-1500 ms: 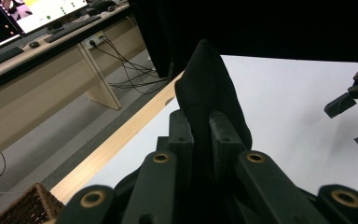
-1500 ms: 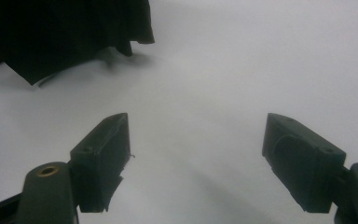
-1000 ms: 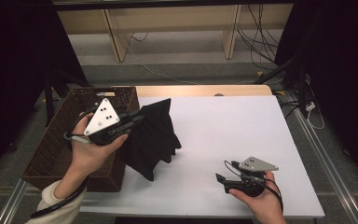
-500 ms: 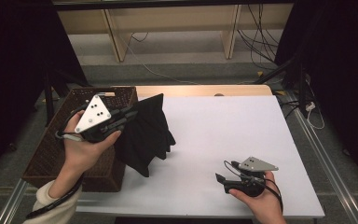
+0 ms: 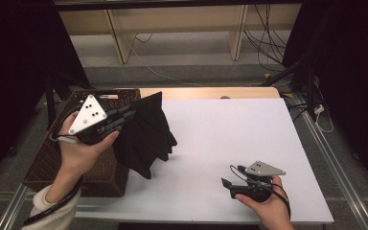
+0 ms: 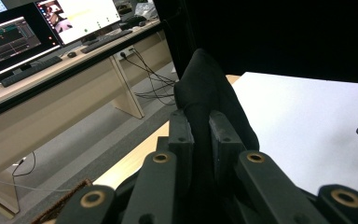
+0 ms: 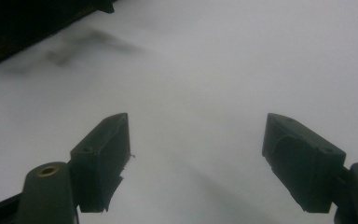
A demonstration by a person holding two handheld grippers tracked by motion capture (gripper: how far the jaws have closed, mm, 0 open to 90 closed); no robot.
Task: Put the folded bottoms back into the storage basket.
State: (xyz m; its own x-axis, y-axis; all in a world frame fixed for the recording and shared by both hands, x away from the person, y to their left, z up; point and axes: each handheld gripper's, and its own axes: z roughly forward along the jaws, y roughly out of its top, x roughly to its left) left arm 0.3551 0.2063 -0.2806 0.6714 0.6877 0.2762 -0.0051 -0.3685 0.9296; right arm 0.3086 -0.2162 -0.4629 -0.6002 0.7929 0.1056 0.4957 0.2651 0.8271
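Above wicker basket (image 5: 62, 158), left hand-held gripper (image 5: 124, 115) lifted black cloth (image 5: 146, 136) higher, leftward

Black cloth (image 5: 146, 136) hides basket's (image 5: 52, 158) near corner

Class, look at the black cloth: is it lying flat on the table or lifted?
Lifted. The left gripper pinches the black cloth by its top; it hangs bunched beside the wicker basket, its lower end near the white table.

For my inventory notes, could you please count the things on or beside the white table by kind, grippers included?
Grippers: 2, the left gripper shut on the cloth, the right gripper open over the table
Black cloth: 1
Wicker basket: 1
Total: 4
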